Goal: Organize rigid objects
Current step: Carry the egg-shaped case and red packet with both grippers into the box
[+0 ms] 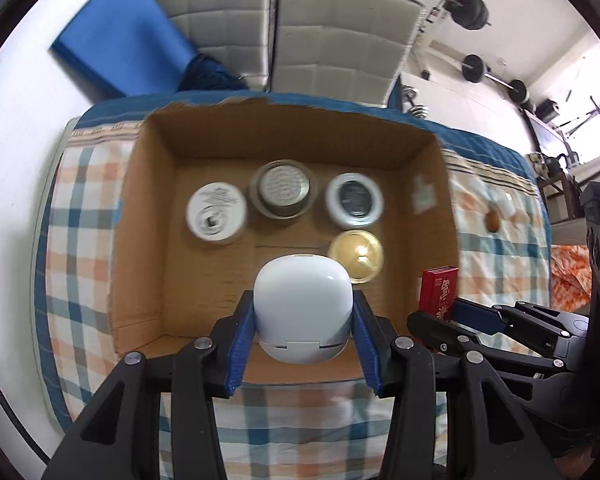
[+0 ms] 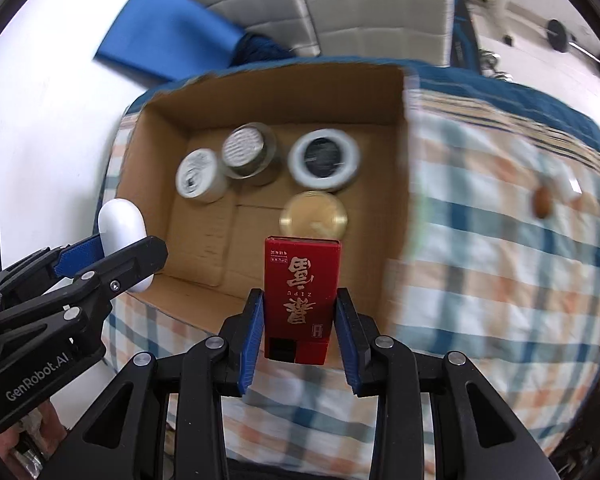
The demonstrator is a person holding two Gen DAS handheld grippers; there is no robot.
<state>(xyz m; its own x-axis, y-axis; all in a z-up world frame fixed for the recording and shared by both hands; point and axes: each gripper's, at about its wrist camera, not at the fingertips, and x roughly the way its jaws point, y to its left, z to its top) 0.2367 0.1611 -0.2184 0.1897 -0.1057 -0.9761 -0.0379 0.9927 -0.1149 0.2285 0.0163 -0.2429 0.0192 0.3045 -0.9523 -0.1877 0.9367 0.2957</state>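
Gripping a smooth white rounded plastic case (image 1: 303, 307), the left gripper (image 1: 302, 320) holds it above the near edge of the open brown cardboard box (image 1: 148, 248). The right gripper (image 2: 299, 322) clamps an upright red rectangular packet with gold characters (image 2: 300, 300) over the same near edge. Inside the box stand a white round jar (image 1: 216, 214), a metal-lidded tin (image 1: 282, 190), a white-rimmed dark jar (image 1: 354, 200) and a gold-lidded jar (image 1: 358, 255).

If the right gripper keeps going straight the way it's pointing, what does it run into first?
Probably the gold-lidded tin on the floor of the cardboard box. The right gripper, shut on the red box, points over the box's near edge, and the tin lies right past the red box's tip. Depth is unclear.
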